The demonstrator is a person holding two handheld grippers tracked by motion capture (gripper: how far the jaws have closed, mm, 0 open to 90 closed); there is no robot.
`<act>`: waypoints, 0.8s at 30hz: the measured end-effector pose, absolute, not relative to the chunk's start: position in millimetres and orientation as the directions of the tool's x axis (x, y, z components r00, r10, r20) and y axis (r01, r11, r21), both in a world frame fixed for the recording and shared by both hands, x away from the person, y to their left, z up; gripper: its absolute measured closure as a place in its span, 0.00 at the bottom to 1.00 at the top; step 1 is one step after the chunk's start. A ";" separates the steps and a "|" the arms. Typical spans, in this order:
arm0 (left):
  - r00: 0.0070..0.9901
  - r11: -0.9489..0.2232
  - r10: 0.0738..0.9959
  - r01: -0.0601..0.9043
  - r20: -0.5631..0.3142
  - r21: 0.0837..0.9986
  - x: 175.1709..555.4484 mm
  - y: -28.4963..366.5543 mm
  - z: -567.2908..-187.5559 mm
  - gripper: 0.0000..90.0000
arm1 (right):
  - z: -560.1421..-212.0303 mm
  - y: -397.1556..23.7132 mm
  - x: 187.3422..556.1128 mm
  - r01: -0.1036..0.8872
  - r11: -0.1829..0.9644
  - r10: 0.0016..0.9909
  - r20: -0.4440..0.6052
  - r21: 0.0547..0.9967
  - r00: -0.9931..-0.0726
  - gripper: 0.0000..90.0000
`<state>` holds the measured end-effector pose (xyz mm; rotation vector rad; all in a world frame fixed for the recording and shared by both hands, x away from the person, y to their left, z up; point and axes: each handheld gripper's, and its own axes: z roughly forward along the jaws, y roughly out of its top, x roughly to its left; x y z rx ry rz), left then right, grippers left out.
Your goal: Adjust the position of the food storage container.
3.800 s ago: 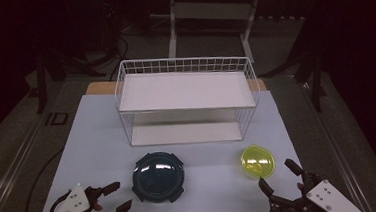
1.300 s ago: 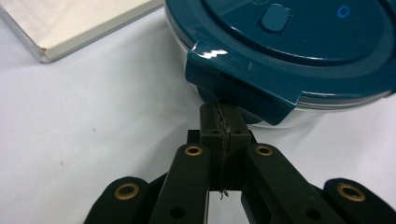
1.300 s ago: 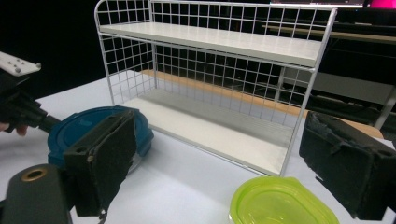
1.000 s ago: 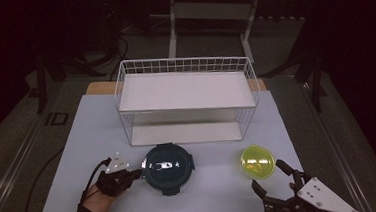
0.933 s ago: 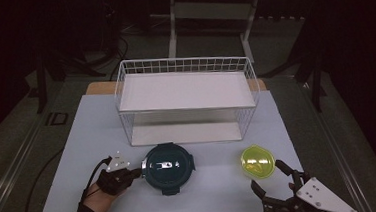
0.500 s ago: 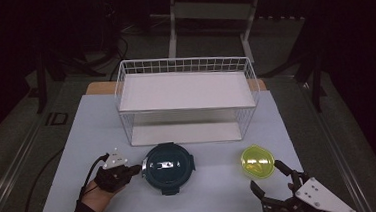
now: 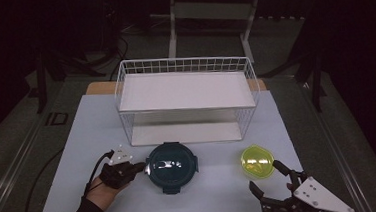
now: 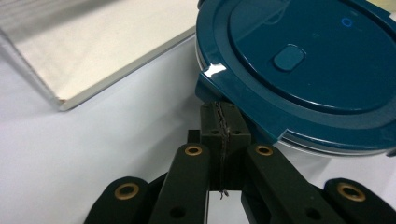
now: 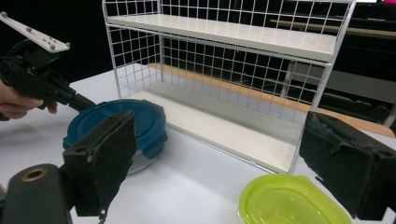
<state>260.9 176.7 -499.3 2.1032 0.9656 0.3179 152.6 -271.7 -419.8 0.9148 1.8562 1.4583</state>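
Since the start, the left gripper (image 7: pixel 139 167) has come up beside the round dark-blue plastic box (image 7: pixel 172 167). Its jaws are shut tight, holding nothing, tips touching the lid's side tab. A hard push could slide the box away. The right gripper (image 9: pixel 219 172) waits, jaws wide open.

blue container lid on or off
On. The dark blue lid sits flat over the round container, its side latch tabs folded down at the rim, on the table in front of the wire shelf rack.
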 end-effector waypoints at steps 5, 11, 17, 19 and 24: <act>0.688 -0.410 0.720 0.528 -0.091 0.744 261.2 170.2 -499.0 0.99 | -420.4 -271.3 153.4 0.156 0.159 0.809 -0.038 0.975 -0.587 0.12; 0.699 -0.419 0.709 0.522 -0.091 0.743 261.0 163.9 -498.7 0.99 | -419.5 -271.9 152.6 0.142 0.157 0.816 -0.048 0.977 -0.576 0.12; 0.704 -0.422 0.705 0.512 -0.084 0.748 261.6 160.9 -499.3 0.99 | -421.0 -270.2 153.7 0.148 0.169 0.821 -0.056 0.974 -0.569 0.11; 0.707 -0.418 0.701 0.513 -0.092 0.750 262.3 162.2 -500.0 0.99 | -421.4 -269.8 153.3 0.141 0.172 0.823 -0.063 0.975 -0.564 0.11; 0.724 -0.395 0.683 0.479 -0.098 0.784 253.7 169.3 -491.6 0.92 | -420.8 -270.5 151.4 0.125 0.181 0.835 -0.085 0.976 -0.544 0.11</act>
